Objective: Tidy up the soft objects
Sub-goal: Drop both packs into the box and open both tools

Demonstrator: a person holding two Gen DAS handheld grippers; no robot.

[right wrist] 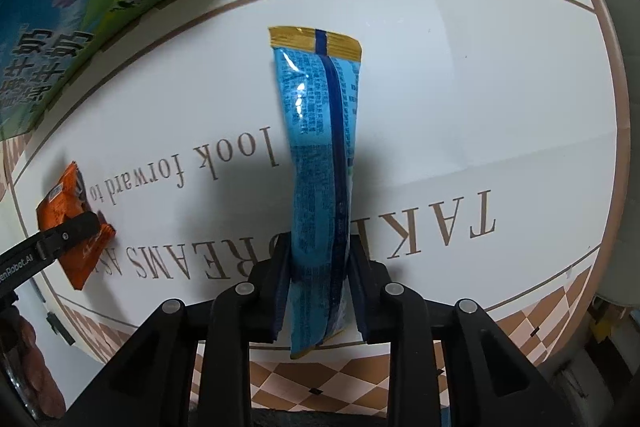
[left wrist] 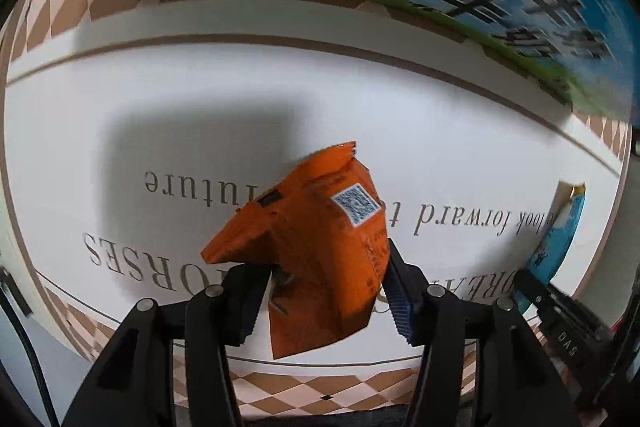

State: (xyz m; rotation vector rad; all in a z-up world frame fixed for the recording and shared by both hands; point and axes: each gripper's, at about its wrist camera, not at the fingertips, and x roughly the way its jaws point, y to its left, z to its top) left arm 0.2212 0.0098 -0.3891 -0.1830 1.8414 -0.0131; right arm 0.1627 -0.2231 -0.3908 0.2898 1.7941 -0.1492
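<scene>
We hold one packet in each pair of tongs above the white worktop (right wrist: 480, 75). Our left tongs (left wrist: 326, 291) pinch the orange packet (left wrist: 320, 243) by its lower half; it stands crumpled between the fingers, long axis pointing away from us and slightly left. Our right tongs (right wrist: 320, 291) are pressed onto the blue packet (right wrist: 320, 167) near its bottom end, its long axis running straight ahead along the fingers, gold seal farthest out. The milk carton box (right wrist: 80, 7) lies ahead and left of the right tongs, and straight ahead of the left, so the left hand seems nearer to it.
</scene>
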